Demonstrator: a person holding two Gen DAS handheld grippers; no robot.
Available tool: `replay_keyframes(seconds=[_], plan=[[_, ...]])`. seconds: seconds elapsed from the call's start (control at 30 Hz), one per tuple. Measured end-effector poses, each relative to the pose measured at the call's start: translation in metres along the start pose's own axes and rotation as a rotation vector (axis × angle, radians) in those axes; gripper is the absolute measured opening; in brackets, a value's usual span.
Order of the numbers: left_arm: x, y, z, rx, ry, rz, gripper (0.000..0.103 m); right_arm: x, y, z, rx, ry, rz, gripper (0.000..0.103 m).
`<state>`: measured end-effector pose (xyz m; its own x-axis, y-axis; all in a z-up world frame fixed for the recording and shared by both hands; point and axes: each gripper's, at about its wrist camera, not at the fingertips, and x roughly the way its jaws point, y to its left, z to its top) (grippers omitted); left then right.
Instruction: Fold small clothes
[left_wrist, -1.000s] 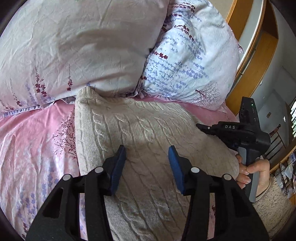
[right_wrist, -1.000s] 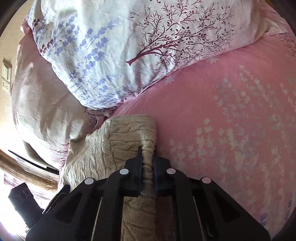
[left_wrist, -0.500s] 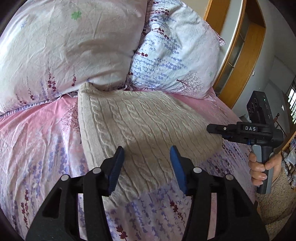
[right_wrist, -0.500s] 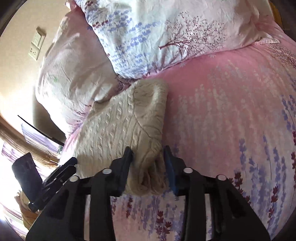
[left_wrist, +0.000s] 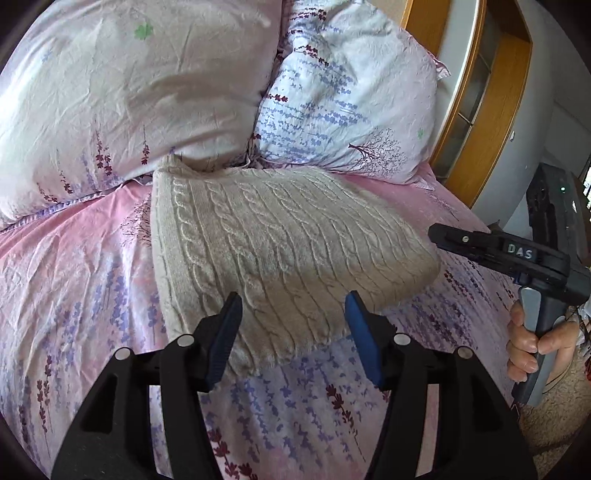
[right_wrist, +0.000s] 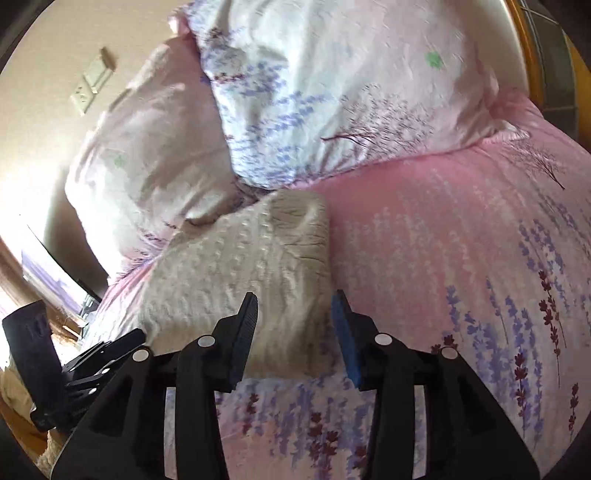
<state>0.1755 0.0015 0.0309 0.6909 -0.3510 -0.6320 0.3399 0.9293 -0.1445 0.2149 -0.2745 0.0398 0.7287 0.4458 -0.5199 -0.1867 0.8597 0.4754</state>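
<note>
A cream cable-knit sweater (left_wrist: 280, 243) lies folded into a thick rectangle on the pink floral bedsheet (left_wrist: 74, 295), its far end against the pillows. It also shows in the right wrist view (right_wrist: 251, 269). My left gripper (left_wrist: 293, 314) is open and empty, above the sweater's near edge. My right gripper (right_wrist: 295, 317) is open and empty, its jaws standing either side of the sweater's near right corner without holding it. The right gripper also shows in the left wrist view (left_wrist: 443, 236), just off the sweater's right edge.
Two floral pillows (left_wrist: 122, 85) (left_wrist: 351, 103) lean at the head of the bed behind the sweater. A wooden-framed cabinet (left_wrist: 480, 110) stands to the right of the bed. A wall socket (right_wrist: 90, 86) is on the wall behind the pillows.
My right gripper has let go of the sweater's edge and opened. Both grippers have drawn back toward me, so more of the sheet shows in front of the sweater.
</note>
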Motion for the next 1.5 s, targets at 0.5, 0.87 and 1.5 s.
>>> replay_keyframes(seconds=[0.5,0.87,1.5], plan=[[0.026,-0.008,-0.008,0.030,0.071,0.159,0.063,0.033,0.032,-0.026,-0.201,0.118,-0.147,0.045],[0.029,-0.010,-0.008,0.035,0.085,0.153,0.070,0.033,0.023,-0.023,-0.152,0.110,-0.137,0.046],[-0.040,0.026,-0.050,-0.153,0.017,0.319,0.101,-0.035,0.032,-0.050,-0.226,-0.089,-0.461,0.102]])
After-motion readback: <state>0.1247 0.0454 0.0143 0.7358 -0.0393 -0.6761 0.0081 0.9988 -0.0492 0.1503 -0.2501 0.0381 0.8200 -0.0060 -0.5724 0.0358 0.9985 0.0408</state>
